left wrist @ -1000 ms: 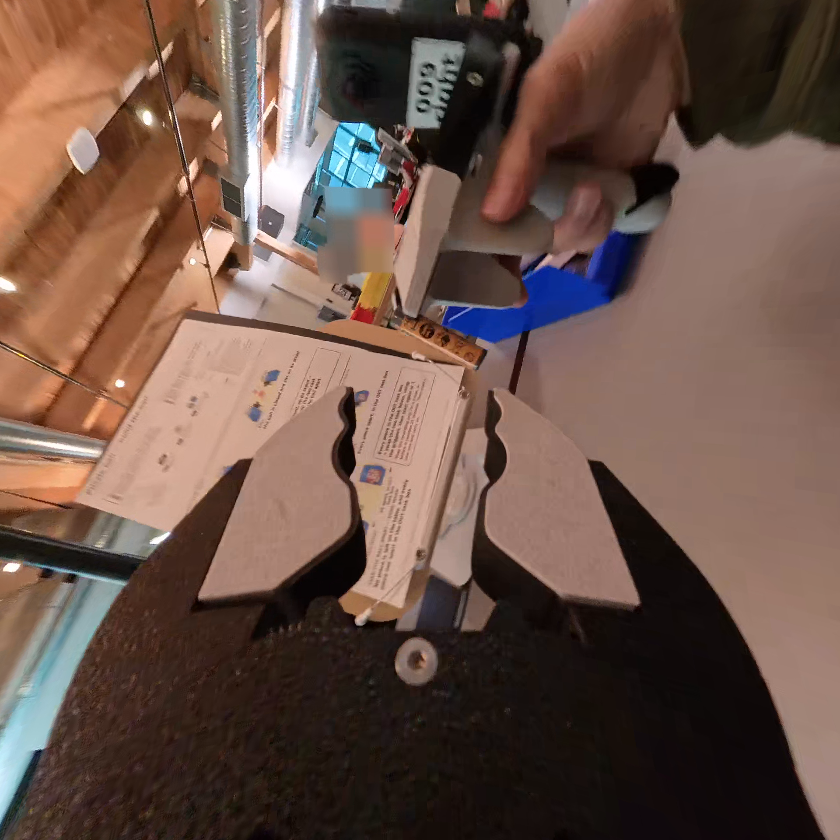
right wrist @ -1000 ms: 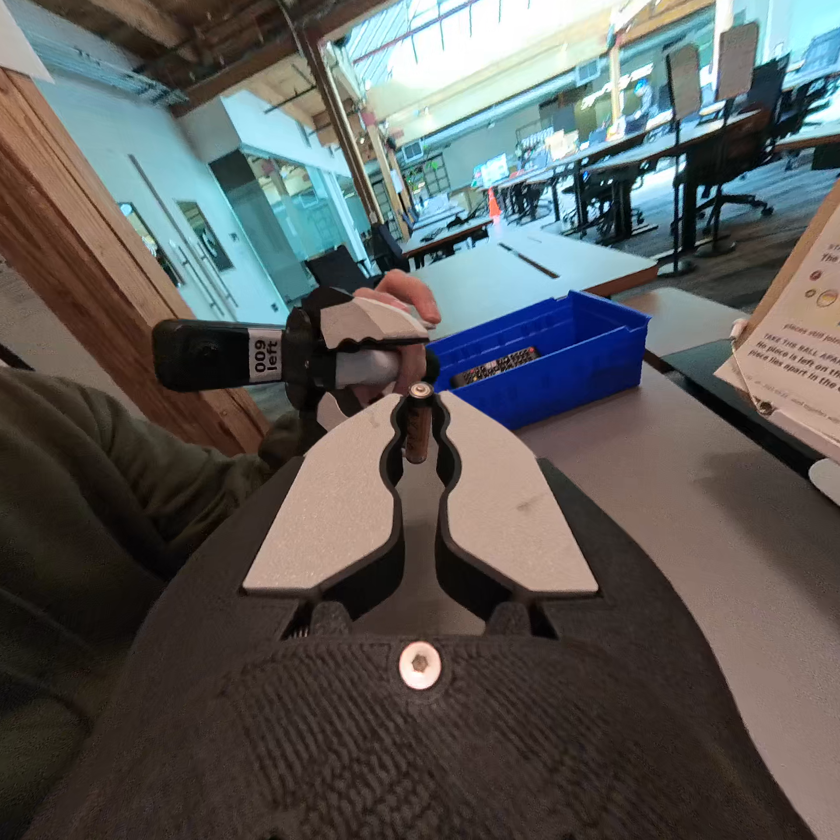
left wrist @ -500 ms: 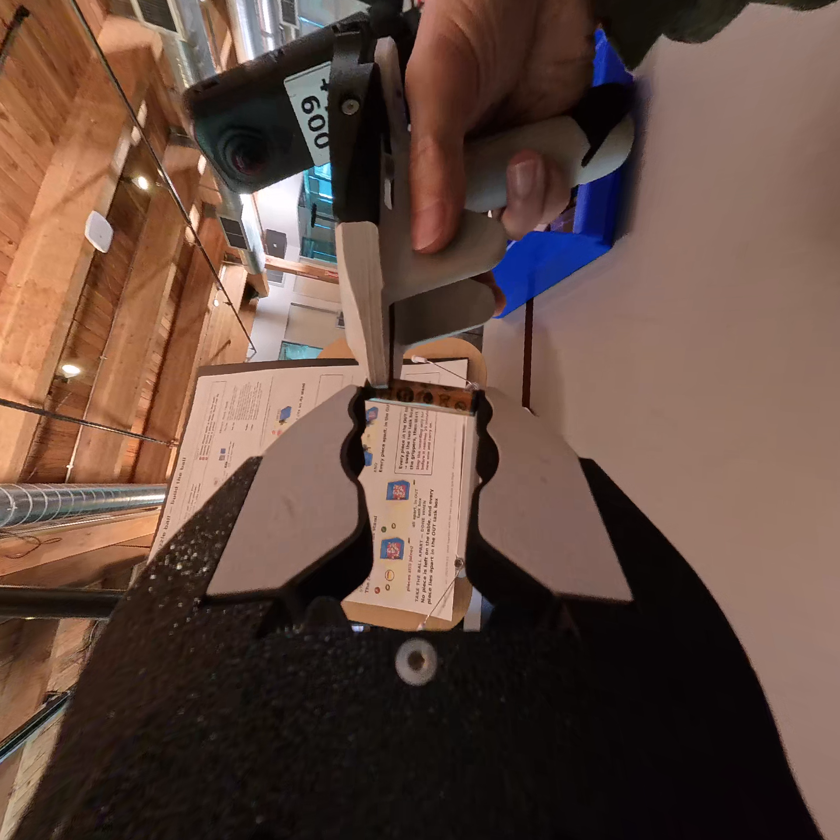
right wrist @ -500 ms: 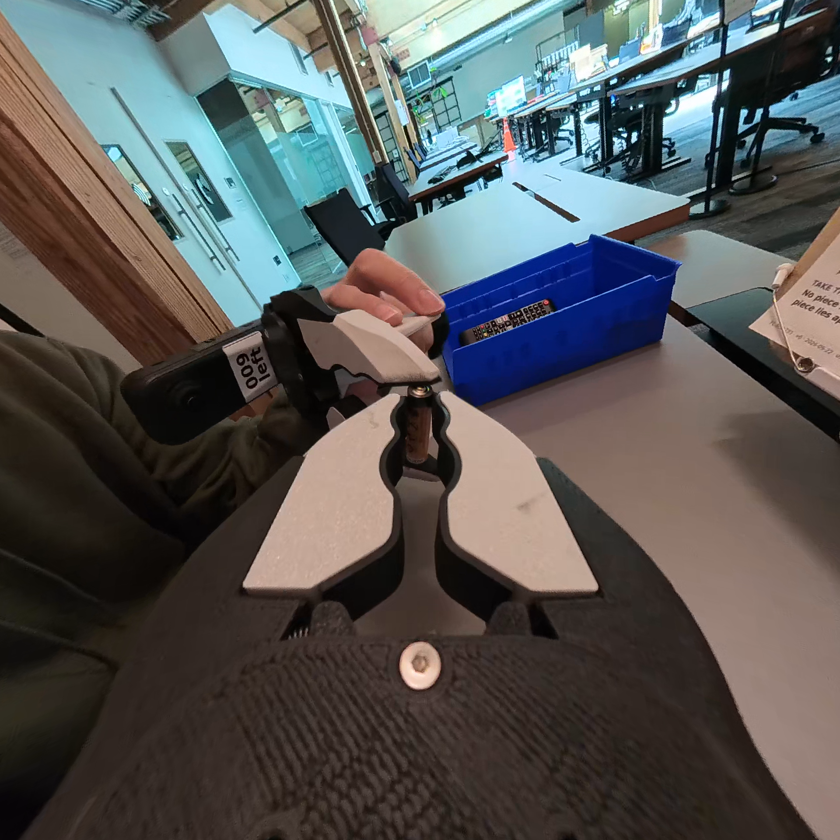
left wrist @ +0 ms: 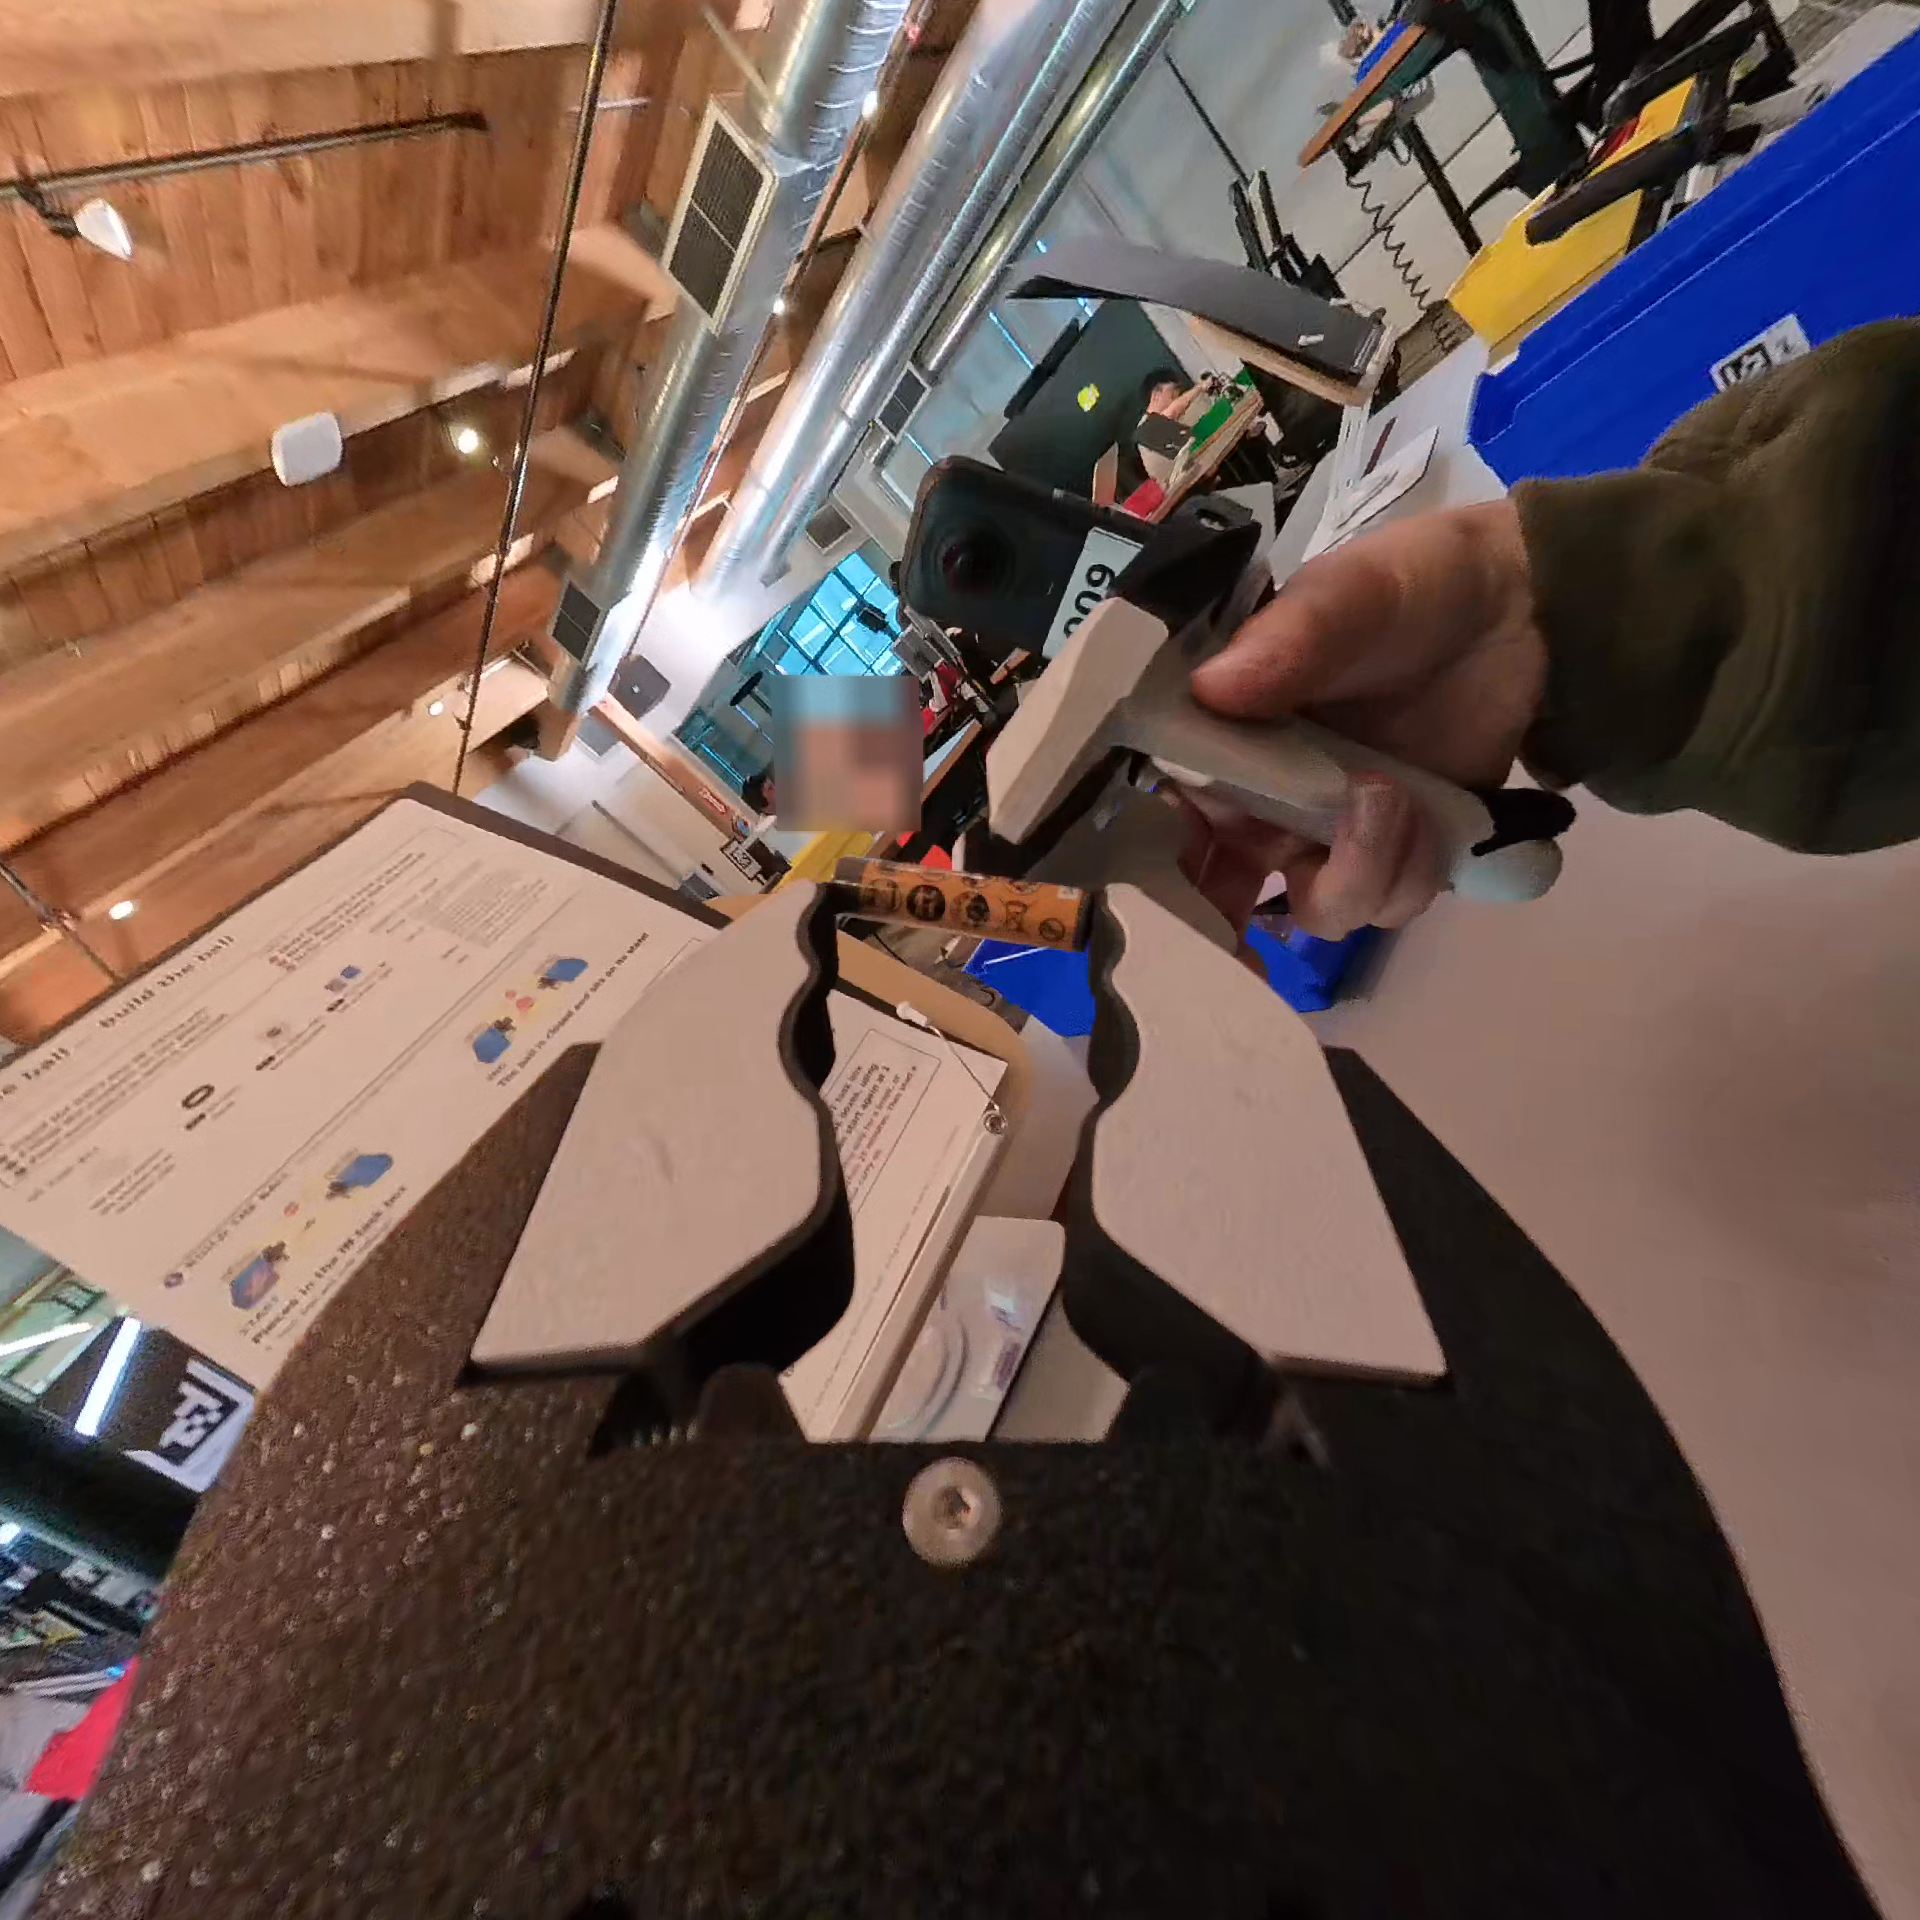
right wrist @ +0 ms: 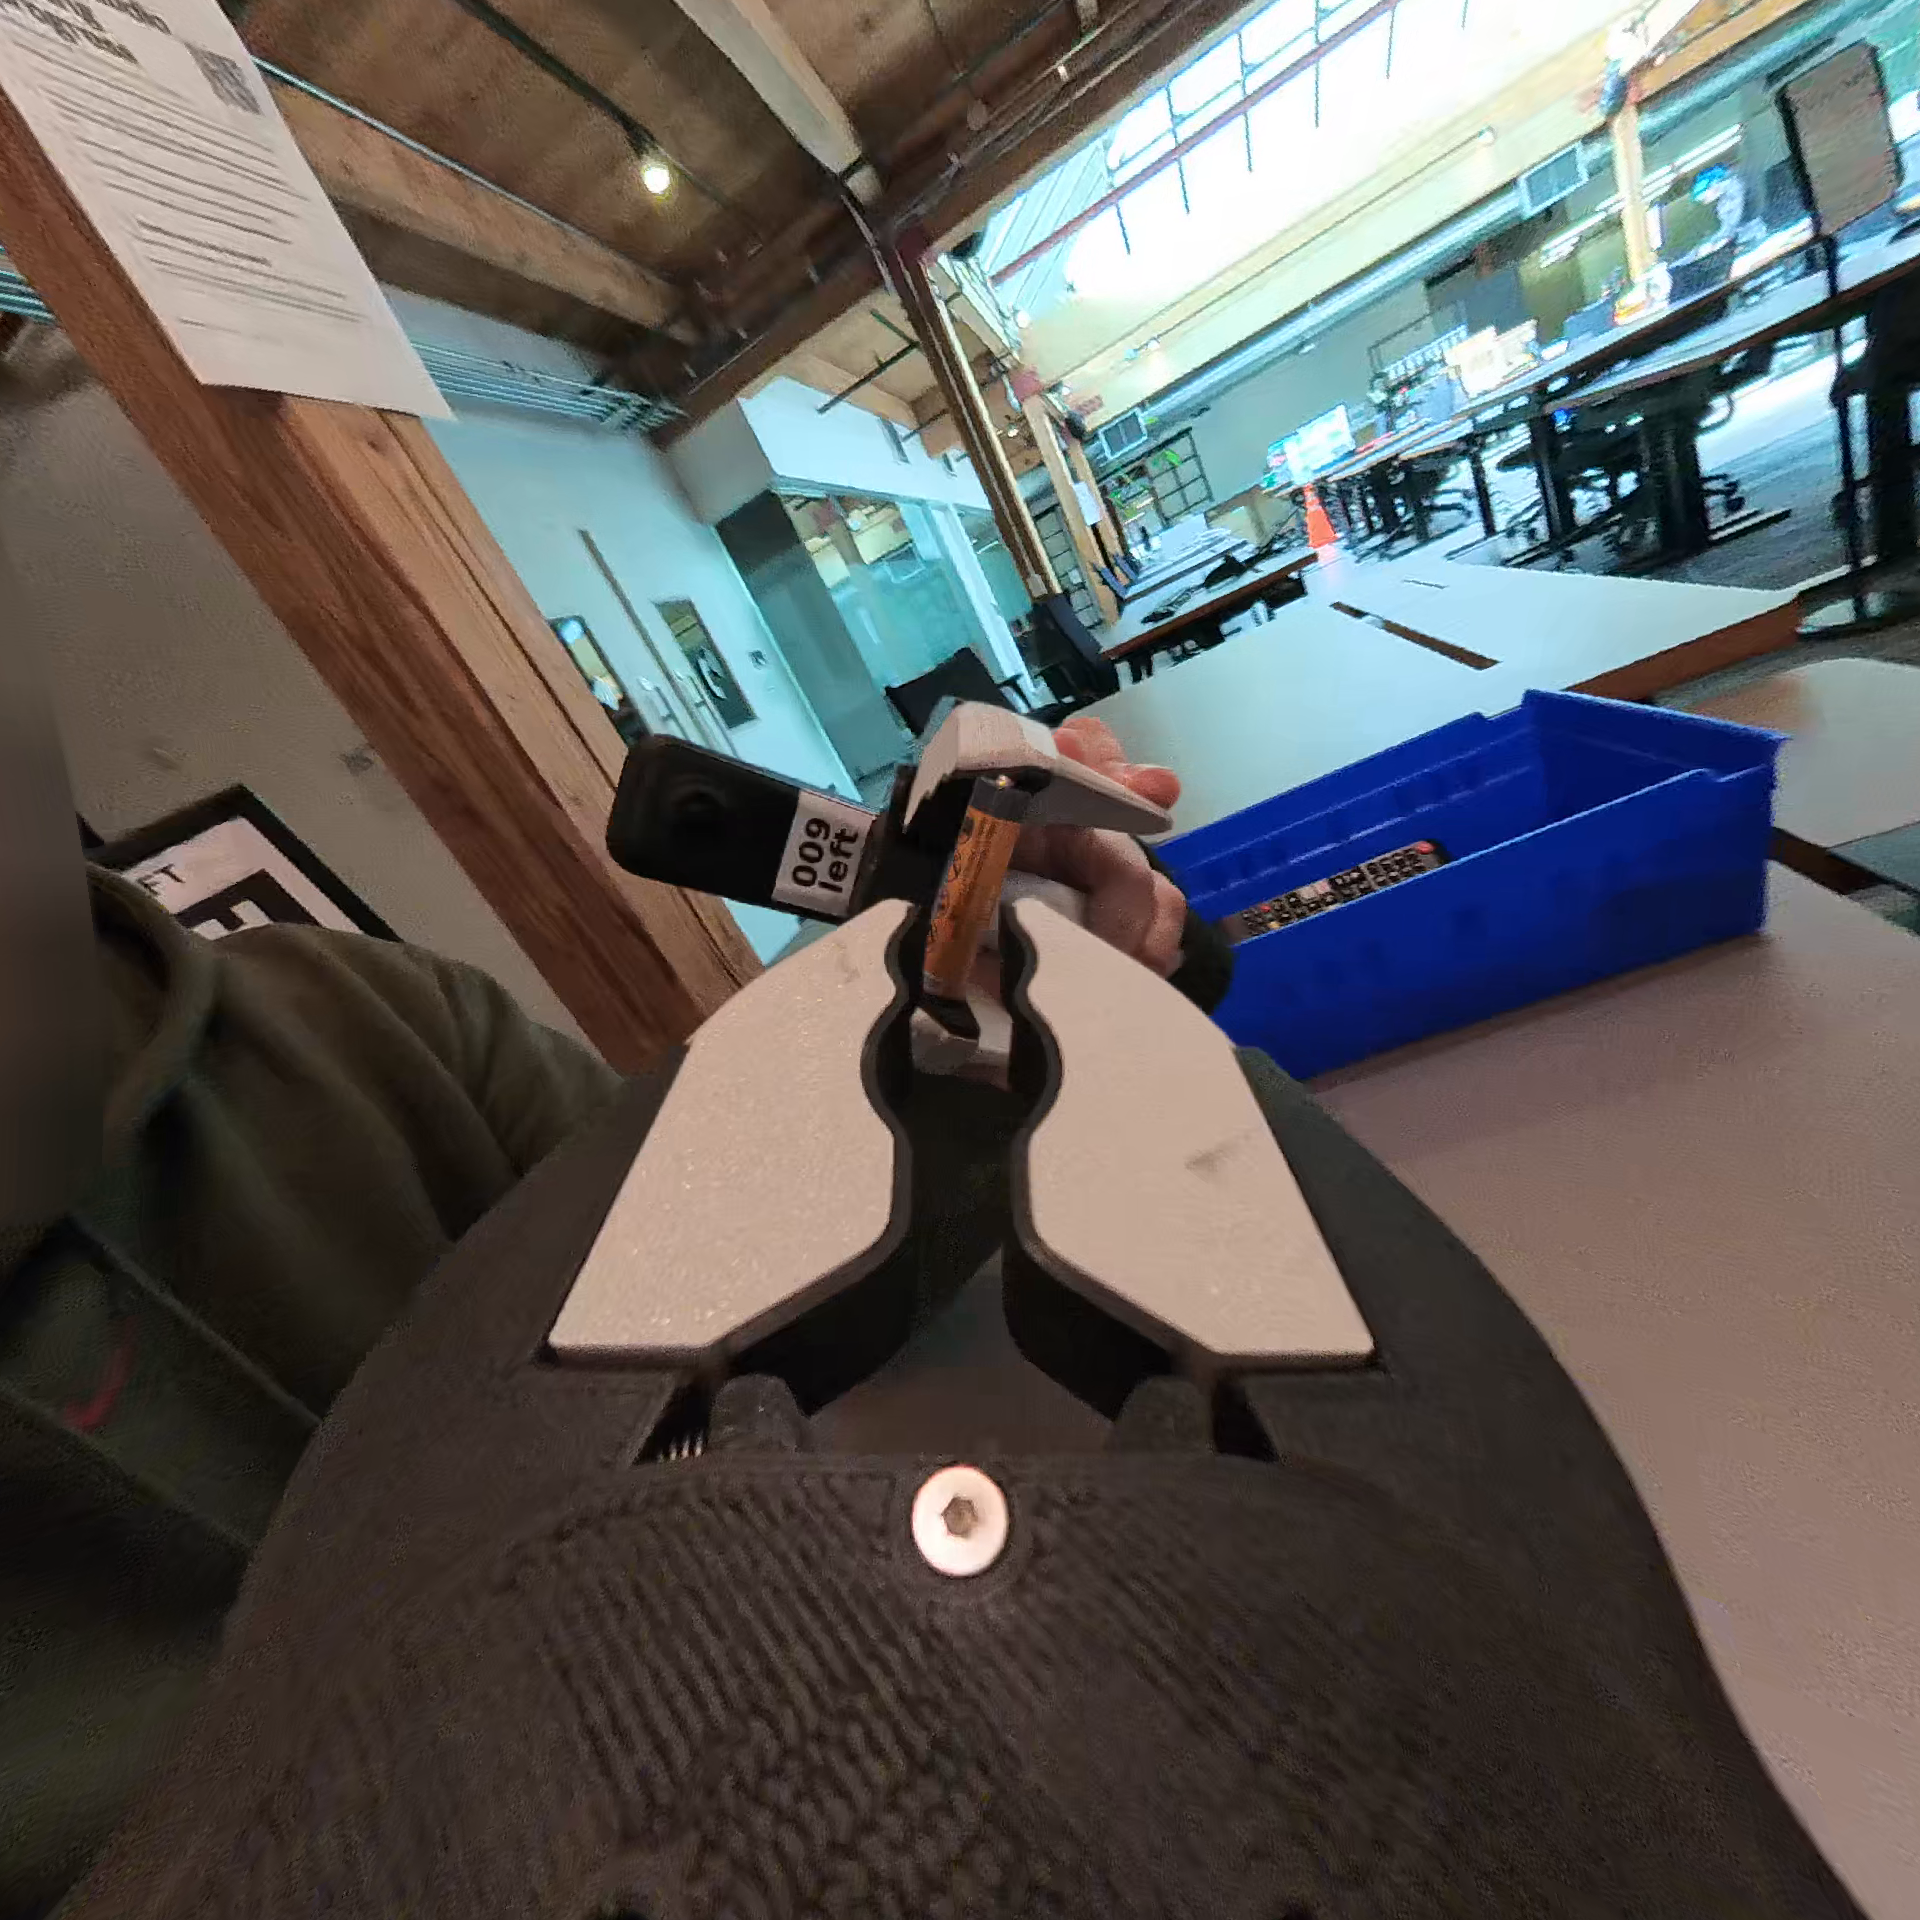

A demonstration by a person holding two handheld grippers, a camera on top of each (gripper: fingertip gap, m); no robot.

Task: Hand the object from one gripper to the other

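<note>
Orange battery [left wrist: 961, 902] spans crosswise between the left gripper's [left wrist: 961, 920] fingertips, pinched end to end, while the right gripper [right wrist: 961, 925], fingers parted, sits just beside it.

The left claw [right wrist: 961, 904] clamps an orange battery [right wrist: 966, 894] end to end. The right claw [right wrist: 961, 961] stands slightly parted around its lower part. A blue bin [right wrist: 1507, 914] sits on the desk [right wrist: 1610, 1195].

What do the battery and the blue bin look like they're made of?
The battery: an orange printed wrap, slightly glossy, probably plastic film over metal; a bare metal-looking cap shows at its upper end in the right wrist view. It is held lengthwise between the left gripper fingertips.

The blue bin: moulded plastic by its look, with uniform colour, thin ribbed walls and a dull sheen.
</note>
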